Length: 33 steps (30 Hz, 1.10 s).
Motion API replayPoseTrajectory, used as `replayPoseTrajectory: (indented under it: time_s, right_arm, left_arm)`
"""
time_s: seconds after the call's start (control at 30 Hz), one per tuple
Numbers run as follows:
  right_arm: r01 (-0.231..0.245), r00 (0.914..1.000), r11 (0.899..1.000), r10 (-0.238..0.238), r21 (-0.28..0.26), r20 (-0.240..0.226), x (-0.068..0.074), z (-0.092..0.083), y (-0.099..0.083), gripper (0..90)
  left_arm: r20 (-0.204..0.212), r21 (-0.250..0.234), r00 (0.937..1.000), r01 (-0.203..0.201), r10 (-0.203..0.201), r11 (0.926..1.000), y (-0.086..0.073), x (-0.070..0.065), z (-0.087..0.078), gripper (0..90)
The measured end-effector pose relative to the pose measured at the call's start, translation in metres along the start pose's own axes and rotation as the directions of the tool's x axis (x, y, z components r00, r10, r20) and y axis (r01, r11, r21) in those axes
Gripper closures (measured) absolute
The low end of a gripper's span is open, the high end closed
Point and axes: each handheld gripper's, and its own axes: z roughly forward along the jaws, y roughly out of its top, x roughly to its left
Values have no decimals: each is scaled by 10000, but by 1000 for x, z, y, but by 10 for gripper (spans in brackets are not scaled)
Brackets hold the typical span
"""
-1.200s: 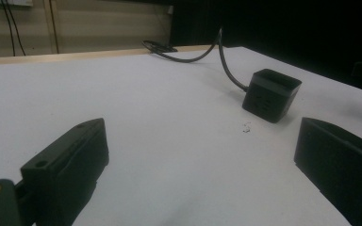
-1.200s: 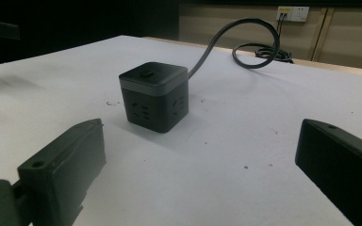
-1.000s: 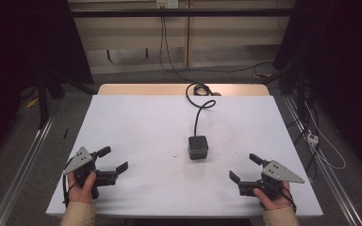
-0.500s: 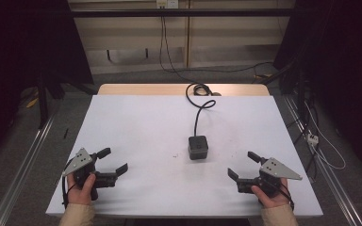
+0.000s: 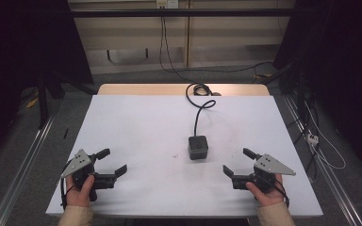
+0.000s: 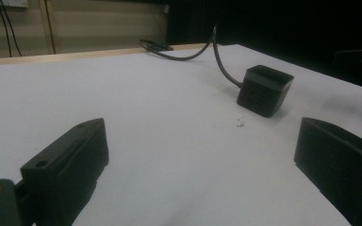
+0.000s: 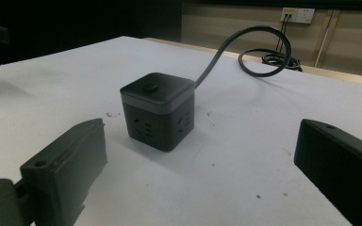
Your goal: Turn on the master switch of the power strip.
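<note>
Left gripper [image 5: 107, 163] sits near the front-left corner of the white table [image 5: 136, 122], jaws spread wide, nothing between them. In the left gripper view [image 6: 202, 155] the gap between the jaws holds only bare tabletop.

The thing to go for is the black cube power socket [image 5: 198, 147]. It stands flat a little right of the table's middle, resting on the surface and apart from both grippers. From the left gripper it lies well off to the right and a bit farther from us; in the left gripper view it shows up [image 6: 265, 90] high and right of the jaw gap, so that claw isn't lined up on it.

The socket's cable [image 5: 199, 110] leaves the far face and runs away from us to a coil at the back edge. So there's no long axis on the body itself, but the far face is blocked by the cord. The left and right faces are free.

Right gripper [image 5: 239, 162] is at the front-right, jaws also wide open and empty. It's clearly the nearer one: the cube is just ahead and slightly to its left. In the right gripper view [image 7: 200, 155] the cube [image 7: 158, 110] sits left of centre in the gap, with one corner turned towards us.

Our call: right hand takes it. We'd need a small swing left to centre it, then a forward push.
</note>
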Motion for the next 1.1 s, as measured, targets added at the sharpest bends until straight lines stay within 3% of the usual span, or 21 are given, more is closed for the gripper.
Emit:
replayPoseTrajectory:
  time_s: [0.8,1.1]
  right_arm:
    - [-324,9990,9991,333,-285,299,-6,19,14,37]
    - [-166,9995,9997,171,-175,276,-5,28,16,43]
  left_arm:
    - [-43,-56,10000,-15,15,10000,0,0,1,34]
    - [-73,-147,10000,-26,25,9999,1,-1,0,34]
